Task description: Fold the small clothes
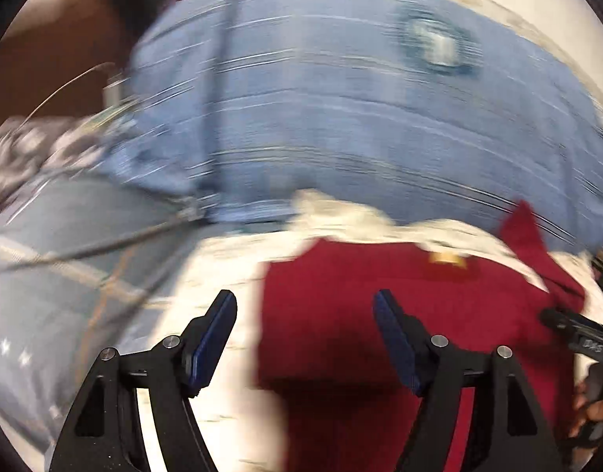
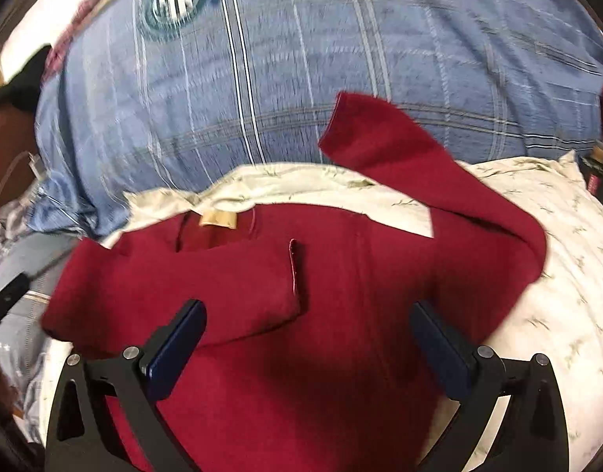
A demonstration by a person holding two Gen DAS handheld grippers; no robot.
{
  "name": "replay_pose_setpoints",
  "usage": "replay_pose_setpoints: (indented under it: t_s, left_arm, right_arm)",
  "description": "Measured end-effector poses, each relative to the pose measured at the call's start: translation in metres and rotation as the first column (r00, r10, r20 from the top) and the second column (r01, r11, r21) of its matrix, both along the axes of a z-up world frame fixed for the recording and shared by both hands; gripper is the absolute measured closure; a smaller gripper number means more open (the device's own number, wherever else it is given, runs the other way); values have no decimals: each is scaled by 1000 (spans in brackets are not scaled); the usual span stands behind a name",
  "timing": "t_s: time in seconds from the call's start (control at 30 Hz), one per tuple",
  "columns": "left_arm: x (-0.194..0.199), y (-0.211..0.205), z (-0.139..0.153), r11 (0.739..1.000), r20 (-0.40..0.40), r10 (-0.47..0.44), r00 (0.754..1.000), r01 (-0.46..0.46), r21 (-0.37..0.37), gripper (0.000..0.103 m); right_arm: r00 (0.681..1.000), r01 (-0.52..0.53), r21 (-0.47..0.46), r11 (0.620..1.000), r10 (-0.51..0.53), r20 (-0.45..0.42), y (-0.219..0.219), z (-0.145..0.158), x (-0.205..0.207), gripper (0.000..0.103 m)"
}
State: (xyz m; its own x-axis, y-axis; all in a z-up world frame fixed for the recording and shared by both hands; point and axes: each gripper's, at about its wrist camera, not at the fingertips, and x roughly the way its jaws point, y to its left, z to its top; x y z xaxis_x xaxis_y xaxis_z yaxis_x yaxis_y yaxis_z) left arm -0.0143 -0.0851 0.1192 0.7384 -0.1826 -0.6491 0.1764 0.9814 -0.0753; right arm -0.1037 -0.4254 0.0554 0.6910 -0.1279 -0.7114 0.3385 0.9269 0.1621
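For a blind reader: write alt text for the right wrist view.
A small red long-sleeved top lies on a pale printed pillow, one sleeve folded across its chest, the other stretched out. The right gripper hovers above it, jaws open and empty. Blue plaid bedding lies behind.

Both fisheye views are brightly and evenly lit, with straight lines bowed toward the dark circular rims. The left wrist view is heavily motion-smeared, so the blue checked cloth (image 1: 341, 110) streaks sideways, while only the gripper fingers (image 1: 219, 338) stay sharp. The right wrist view is milder in blur, with soft shadow pooling on the red garment (image 2: 321, 354) between the fingers.
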Motion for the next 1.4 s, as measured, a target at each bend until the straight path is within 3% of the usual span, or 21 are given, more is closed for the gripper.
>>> replay_pose_setpoints:
  t_s: [0.07,0.17,0.23,0.3,0.33,0.4,0.43,0.6,0.77,0.9,0.93,1.0,1.13,1.27,1.33,1.4]
  left_arm:
    - [13,15,-15,998,-28,63,998,-63,-9,32]
    - [33,28,-29,992,-78,112,991,-116,-54,32]
    - [42,30,-30,989,-68,130,989,-135,-60,32]
    - [47,30,-29,987,-48,146,988,-149,-55,32]
    - [49,30,-29,987,-44,152,987,-154,-54,32]
    - [40,32,-35,985,-41,161,986,-163,-59,32]
    - [39,33,-35,983,-41,167,985,-169,-66,32]
    - [9,38,-32,985,-14,154,988,-155,-74,32]
    - [2,18,-38,995,-33,82,996,-84,-53,32]
    - [-1,-2,-44,1000,-43,10,999,-10,-9,32]
    - [1,-6,-49,1000,-56,3,998,-2,12,32]
    - [6,-12,-57,999,-89,2,996,3,54,32]
    - [14,-15,-70,993,-121,29,992,-14,120,30]
    - [21,-11,-75,993,-145,48,988,-32,115,29]
    - [27,-7,-79,993,-160,66,985,-49,106,29]
    - [31,-2,-79,991,-162,90,983,-72,112,29]
  right_arm:
    - [1000,-13,-28,1000,13,-20,3,-5,17,3]
    - [998,-41,-54,998,38,-56,6,-16,43,18]
    - [994,-43,-39,998,38,-102,6,-28,55,50]
    - [996,-44,-36,998,41,-81,9,-29,53,65]
    - [996,-47,-48,998,43,-75,11,-26,51,96]
    - [999,-40,-47,998,39,-24,11,-11,38,96]
    - [999,-34,-56,998,34,-4,10,-4,33,101]
    - [995,90,-181,979,-81,58,-8,24,5,101]
    - [989,143,-107,984,-147,-34,-33,1,11,100]
    - [986,164,-62,985,-166,-34,-32,4,0,83]
    - [988,151,-71,986,-153,-21,-24,9,-3,73]
    - [996,89,-85,992,-89,0,-5,20,-3,65]
    - [996,-88,-55,995,88,-2,36,24,13,65]
    - [977,-211,-5,977,211,-40,71,5,44,66]
    - [963,-251,3,968,250,-102,86,-12,59,65]
    - [962,-255,-66,965,246,-117,97,-15,62,64]
